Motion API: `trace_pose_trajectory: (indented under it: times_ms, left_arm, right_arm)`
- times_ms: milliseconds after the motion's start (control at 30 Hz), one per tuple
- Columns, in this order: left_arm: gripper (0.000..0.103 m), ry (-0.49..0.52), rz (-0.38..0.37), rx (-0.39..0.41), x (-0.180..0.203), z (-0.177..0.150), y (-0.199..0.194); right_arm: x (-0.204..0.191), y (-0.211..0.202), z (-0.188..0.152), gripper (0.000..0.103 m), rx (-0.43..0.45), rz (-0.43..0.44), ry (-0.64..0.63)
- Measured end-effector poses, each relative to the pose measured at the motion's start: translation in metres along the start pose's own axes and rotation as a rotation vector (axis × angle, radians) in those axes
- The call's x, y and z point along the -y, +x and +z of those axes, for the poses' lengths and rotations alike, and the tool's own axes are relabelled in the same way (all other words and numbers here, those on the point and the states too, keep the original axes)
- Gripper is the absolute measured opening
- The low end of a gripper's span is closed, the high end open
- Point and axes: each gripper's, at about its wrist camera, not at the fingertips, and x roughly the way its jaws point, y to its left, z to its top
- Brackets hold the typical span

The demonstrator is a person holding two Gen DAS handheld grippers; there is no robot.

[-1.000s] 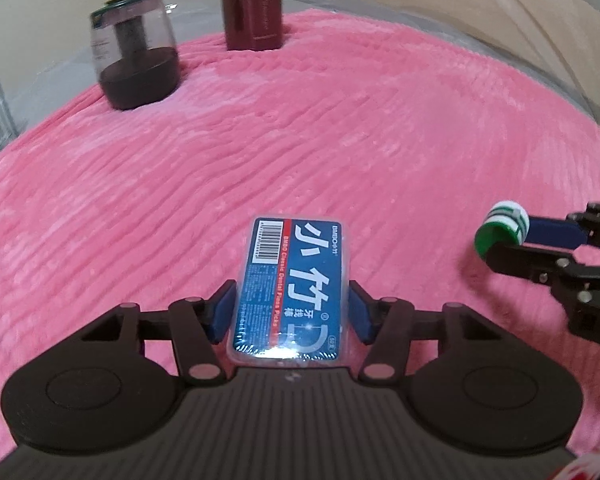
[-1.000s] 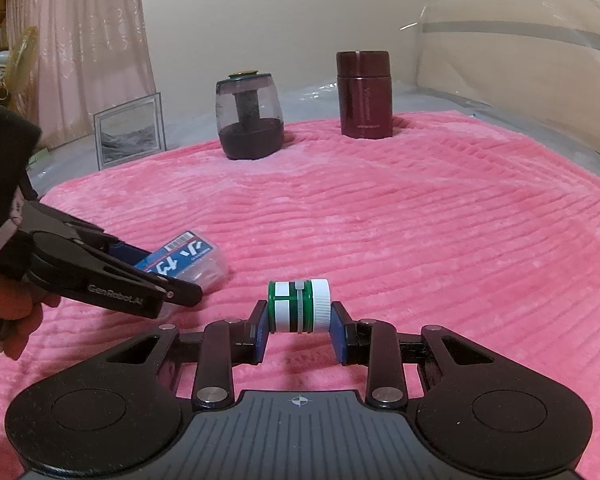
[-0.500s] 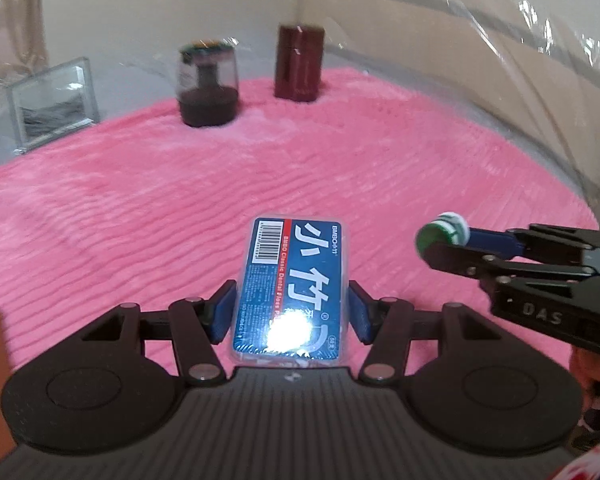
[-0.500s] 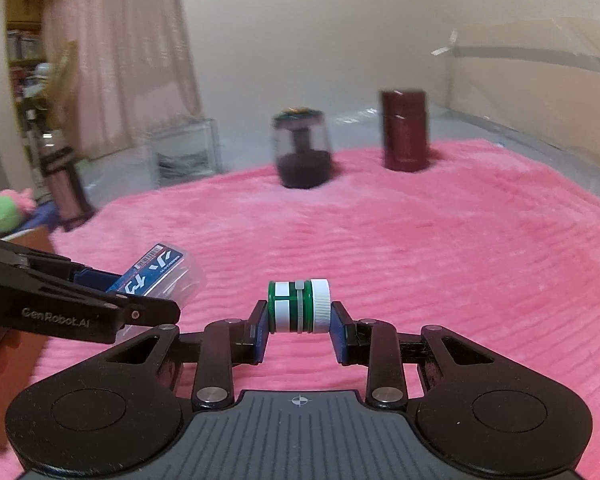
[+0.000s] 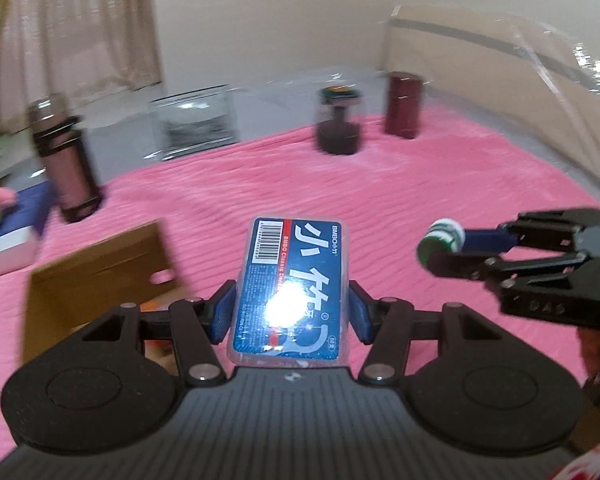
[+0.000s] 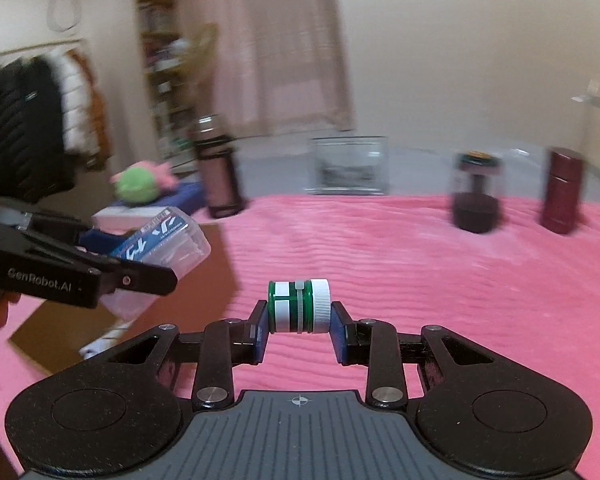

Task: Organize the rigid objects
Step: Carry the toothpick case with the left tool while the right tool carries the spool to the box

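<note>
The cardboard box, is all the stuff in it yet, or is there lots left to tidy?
Not yet. Something orange shows inside the cardboard box, but I can't tell what. In hand: the left gripper is shut on the blue floss pick case, and the right gripper is shut on the small green bottle, both held up near the box. Left on the pink blanket: the tall flask, dark jar and maroon canister.

I see warm, dim indoor light; a white glare spot burns on the floss-pick box (image 5: 296,280). Background is motion-blurred, edges fisheye-bent and dark.
</note>
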Motion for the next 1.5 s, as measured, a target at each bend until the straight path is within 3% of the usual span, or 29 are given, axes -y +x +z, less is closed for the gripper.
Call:
trace_pose_trajectory:
  times_ms: [133,300,567,933,1500]
  left_arm:
    - [0.052,-0.025,0.070,-0.035,-0.058,-0.009,-0.012]
    - [0.052,-0.033,0.139,-0.119,-0.120,-0.021,0.001]
    - [0.052,0.023,0.163,-0.233,-0.173,-0.041,0.050]
    - [0.052,0.120,0.154,-0.330,-0.193,-0.043,0.120]
    - [0.053,0.155,0.152,-0.432,-0.197,-0.047,0.174]
  right_arm:
    - [-0.037,0.032,0.015,0.028,-0.024,0.085,-0.061]
    - [-0.072,0.075,0.030,0.028,-0.061,0.164,-0.129]
    - [-0.118,0.156,0.047,0.028,-0.141,0.251,-0.297]
    - [-0.131,0.232,0.048,0.028,-0.224,0.259,-0.453]
    - [-0.127,0.272,0.046,0.028,-0.263,0.256,-0.537]
